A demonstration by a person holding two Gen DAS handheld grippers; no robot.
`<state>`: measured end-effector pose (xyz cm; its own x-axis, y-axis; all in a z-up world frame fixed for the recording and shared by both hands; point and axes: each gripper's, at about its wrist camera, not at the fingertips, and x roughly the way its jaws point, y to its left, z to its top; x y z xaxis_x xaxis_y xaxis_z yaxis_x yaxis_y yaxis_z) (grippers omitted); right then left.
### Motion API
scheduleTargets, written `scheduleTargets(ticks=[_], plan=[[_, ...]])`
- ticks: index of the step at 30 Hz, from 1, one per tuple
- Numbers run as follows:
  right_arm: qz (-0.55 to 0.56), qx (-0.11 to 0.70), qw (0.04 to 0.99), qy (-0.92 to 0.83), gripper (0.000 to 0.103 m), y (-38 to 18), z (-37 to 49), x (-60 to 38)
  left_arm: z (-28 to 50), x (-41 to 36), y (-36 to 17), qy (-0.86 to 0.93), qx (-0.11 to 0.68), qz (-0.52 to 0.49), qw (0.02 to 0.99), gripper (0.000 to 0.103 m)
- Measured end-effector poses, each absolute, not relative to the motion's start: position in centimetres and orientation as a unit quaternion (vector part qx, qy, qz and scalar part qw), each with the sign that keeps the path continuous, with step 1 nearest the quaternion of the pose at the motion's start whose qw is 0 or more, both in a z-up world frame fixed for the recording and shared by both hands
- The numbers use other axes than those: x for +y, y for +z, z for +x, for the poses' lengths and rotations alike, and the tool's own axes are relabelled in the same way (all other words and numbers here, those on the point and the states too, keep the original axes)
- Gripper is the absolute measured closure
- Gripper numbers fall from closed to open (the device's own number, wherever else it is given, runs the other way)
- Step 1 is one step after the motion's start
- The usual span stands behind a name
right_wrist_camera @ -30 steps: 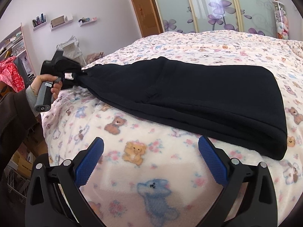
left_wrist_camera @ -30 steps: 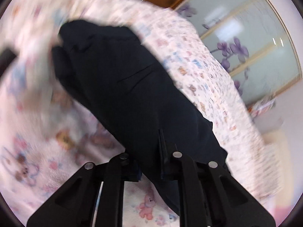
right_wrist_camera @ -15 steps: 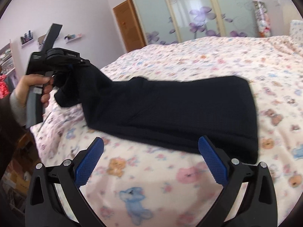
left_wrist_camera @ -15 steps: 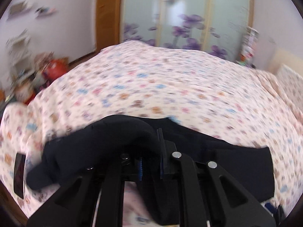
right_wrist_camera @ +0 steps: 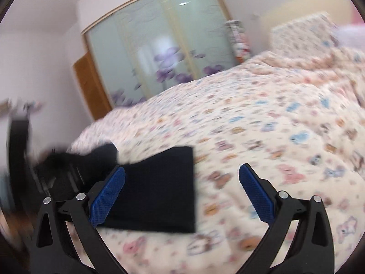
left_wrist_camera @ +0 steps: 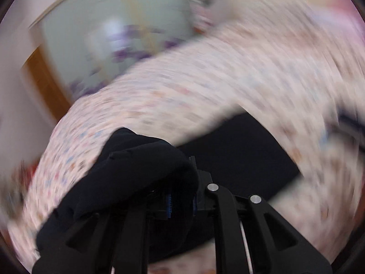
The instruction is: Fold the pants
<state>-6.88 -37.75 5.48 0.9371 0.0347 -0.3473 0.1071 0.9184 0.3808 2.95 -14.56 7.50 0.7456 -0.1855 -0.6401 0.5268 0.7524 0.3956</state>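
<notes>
1. We find the left gripper (left_wrist_camera: 180, 202) clamped on a bunched end of the black pants (right_wrist_camera: 157, 189), raised above the bedspread (right_wrist_camera: 262, 123); we advise carrying that end across squarely so edges match.
2. The folded remainder lies flat on the bedspread.
3. The right gripper (right_wrist_camera: 181, 196) stands wide and empty, just over the pants' near edge.
</notes>
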Motion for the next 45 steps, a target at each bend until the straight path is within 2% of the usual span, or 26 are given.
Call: scheduleTargets(ticks=[3,5,8,11,12,15,17,19,22,23,24,28,29,33,36,38,39,41,43,45], plan=[[0.229,0.179,0.957,-0.022,0.001,5.2,-6.9,-39.5,0.9,-18.3,2.0,-0.193,0.29,0.388,0.853,0.091],[0.229,0.186,0.956,-0.009,0.001,5.0,-6.8,-39.4,0.3,-18.7,0.4,-0.182,0.269,0.414,0.85,0.091],[0.222,0.192,0.956,0.002,0.001,4.6,-6.6,-38.8,0.0,-18.3,0.2,-0.179,0.257,0.41,0.857,0.089],[0.24,0.197,0.951,0.011,0.001,4.3,-6.3,-39.0,-0.1,-17.3,1.3,-0.185,0.263,0.369,0.872,0.079],[0.245,0.198,0.949,0.012,0.001,4.3,-6.3,-39.1,-0.3,-16.7,1.8,-0.195,0.268,0.343,0.879,0.077],[0.253,0.2,0.947,0.01,0.001,4.2,-6.5,-39.4,-2.5,-14.9,3.3,-0.263,0.278,0.291,0.877,0.061],[0.256,0.2,0.946,0.011,0.001,4.2,-6.5,-39.4,-4.5,-13.4,4.7,-0.294,0.272,0.267,0.877,0.046],[0.259,0.203,0.944,0.017,0.001,4.1,-6.5,-39.2,-4.9,-11.5,6.2,-0.315,0.283,0.216,0.88,0.044],[0.258,0.209,0.943,0.028,0.001,3.9,-6.3,-38.8,-2.3,-5.4,9.8,-0.322,0.312,0.057,0.892,0.041],[0.255,0.21,0.943,0.031,0.001,3.9,-6.2,-38.5,-1.1,-3.6,10.4,-0.318,0.324,0.002,0.891,0.036],[0.252,0.212,0.944,0.034,0.001,3.9,-6.1,-38.3,0.3,-1.1,11.2,-0.266,0.332,-0.043,0.904,0.021],[0.237,0.218,0.946,0.04,0.001,3.8,-6.0,-37.5,3.4,7.1,12.3,-0.206,0.298,-0.179,0.915,0.016],[0.236,0.219,0.946,0.039,0.001,3.8,-5.9,-37.4,4.2,8.2,12.2,-0.182,0.298,-0.19,0.917,0.016],[0.231,0.228,0.945,0.042,0.001,3.5,-5.5,-36.8,10.2,11.0,9.2,-0.15,0.399,-0.249,0.87,0.017],[0.215,0.232,0.948,0.044,0.001,3.4,-5.3,-36.1,13.0,11.2,6.7,-0.159,0.435,-0.317,0.828,0.023],[0.205,0.23,0.95,0.043,0.001,3.4,-5.3,-35.9,13.7,10.4,5.9,-0.155,0.448,-0.313,0.823,0.031],[0.2,0.228,0.952,0.043,0.001,3.4,-5.4,-35.8,14.0,9.9,5.7,-0.159,0.451,-0.313,0.82,0.038],[0.194,0.217,0.956,0.043,0.001,3.4,-5.4,-35.6,13.8,9.4,5.6,-0.151,0.451,-0.311,0.823,0.045],[0.186,0.205,0.96,0.038,0.001,3.6,-5.0,-35.4,13.8,8.9,6.2,-0.159,0.448,-0.305,0.825,0.066],[0.183,0.198,0.962,0.033,0.001,3.6,-4.0,-34.9,13.6,7.8,7.0,-0.162,0.447,-0.286,0.832,0.079]])
